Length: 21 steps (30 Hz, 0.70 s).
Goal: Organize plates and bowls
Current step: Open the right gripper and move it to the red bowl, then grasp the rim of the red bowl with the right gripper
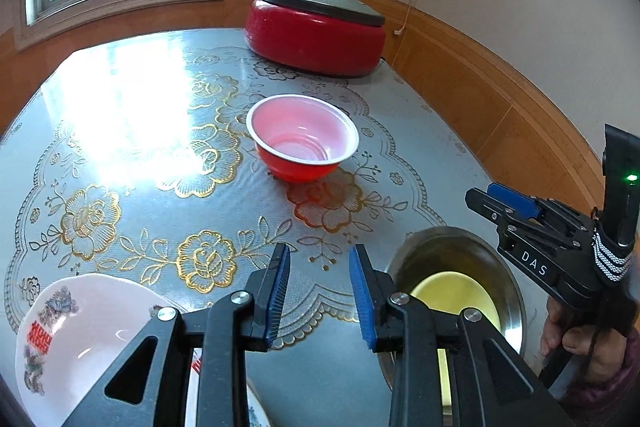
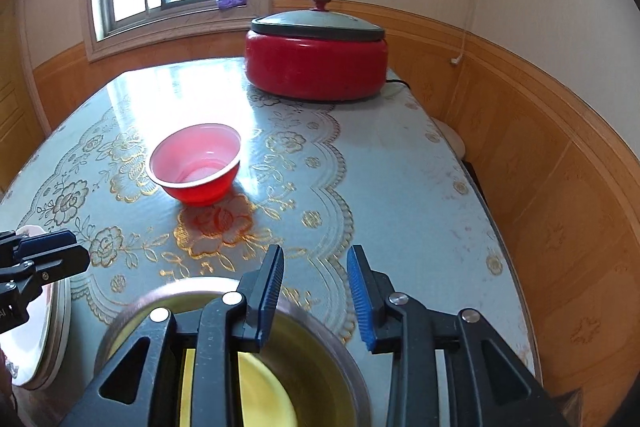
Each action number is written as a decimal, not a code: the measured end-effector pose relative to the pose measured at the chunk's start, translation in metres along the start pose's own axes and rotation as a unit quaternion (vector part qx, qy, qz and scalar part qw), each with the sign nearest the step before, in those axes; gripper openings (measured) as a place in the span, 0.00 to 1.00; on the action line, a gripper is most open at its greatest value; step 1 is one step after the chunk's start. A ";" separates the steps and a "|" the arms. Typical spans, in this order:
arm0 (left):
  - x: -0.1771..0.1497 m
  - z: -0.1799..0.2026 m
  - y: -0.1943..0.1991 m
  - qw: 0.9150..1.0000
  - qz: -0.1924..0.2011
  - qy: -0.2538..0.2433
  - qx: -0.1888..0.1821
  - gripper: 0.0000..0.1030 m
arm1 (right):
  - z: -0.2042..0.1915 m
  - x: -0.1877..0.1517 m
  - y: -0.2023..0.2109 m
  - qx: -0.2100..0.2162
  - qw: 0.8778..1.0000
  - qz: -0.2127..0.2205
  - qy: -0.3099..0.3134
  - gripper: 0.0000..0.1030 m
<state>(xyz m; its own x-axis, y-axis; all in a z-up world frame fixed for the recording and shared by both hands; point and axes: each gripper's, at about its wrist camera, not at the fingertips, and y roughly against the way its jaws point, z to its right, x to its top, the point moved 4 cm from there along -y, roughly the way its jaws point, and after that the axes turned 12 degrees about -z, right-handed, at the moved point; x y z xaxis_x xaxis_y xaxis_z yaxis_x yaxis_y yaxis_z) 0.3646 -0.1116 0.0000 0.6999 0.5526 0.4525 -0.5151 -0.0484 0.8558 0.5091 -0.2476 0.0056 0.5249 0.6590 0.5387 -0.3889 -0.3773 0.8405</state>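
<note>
Both grippers hang over the table with jaws apart and nothing between the blue pads: the left gripper (image 1: 320,293) above bare tablecloth (image 1: 120,147), the right gripper (image 2: 316,297) just past the far rim of a steel bowl (image 2: 336,347). A yellow dish (image 2: 264,391) lies inside that steel bowl at the near edge of the table. A white printed plate (image 1: 84,327) sits to the left, on top of another plate. Alone at mid-table stands a red bowl (image 1: 302,139) with a pale inside, upright and empty. A red electric cooker (image 1: 316,31) with a grey lid stands at the far end by the wall. A hand (image 1: 584,347) grips the right gripper's handle.
</note>
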 end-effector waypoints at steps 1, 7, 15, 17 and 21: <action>0.004 -0.004 -0.001 1.000 -0.001 0.008 0.002 0.30 | -0.003 0.006 -0.004 0.010 1.000 -0.003 0.005 0.32; 0.027 -0.025 -0.008 0.999 0.000 0.047 0.006 0.30 | -0.006 0.039 -0.035 0.125 0.991 -0.045 -0.034 0.32; 0.064 -0.043 -0.023 0.997 0.003 0.073 0.013 0.30 | -0.012 0.074 -0.068 0.192 0.977 -0.073 -0.057 0.32; 0.073 -0.043 -0.028 0.997 0.002 0.077 0.007 0.30 | -0.015 0.079 -0.075 0.200 0.975 -0.080 -0.060 0.32; 0.088 -0.042 -0.036 0.997 0.004 0.076 0.004 0.30 | -0.024 0.090 -0.088 0.216 0.970 -0.088 -0.061 0.31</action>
<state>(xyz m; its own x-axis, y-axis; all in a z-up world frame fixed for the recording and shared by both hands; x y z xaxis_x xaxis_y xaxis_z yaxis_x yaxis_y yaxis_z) 0.4239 -0.0261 -0.0018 0.6121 0.6722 0.4164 -0.5154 -0.0602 0.8548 0.5725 -0.1392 -0.0211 0.6507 0.6660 0.3647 0.0554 -0.5206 0.8520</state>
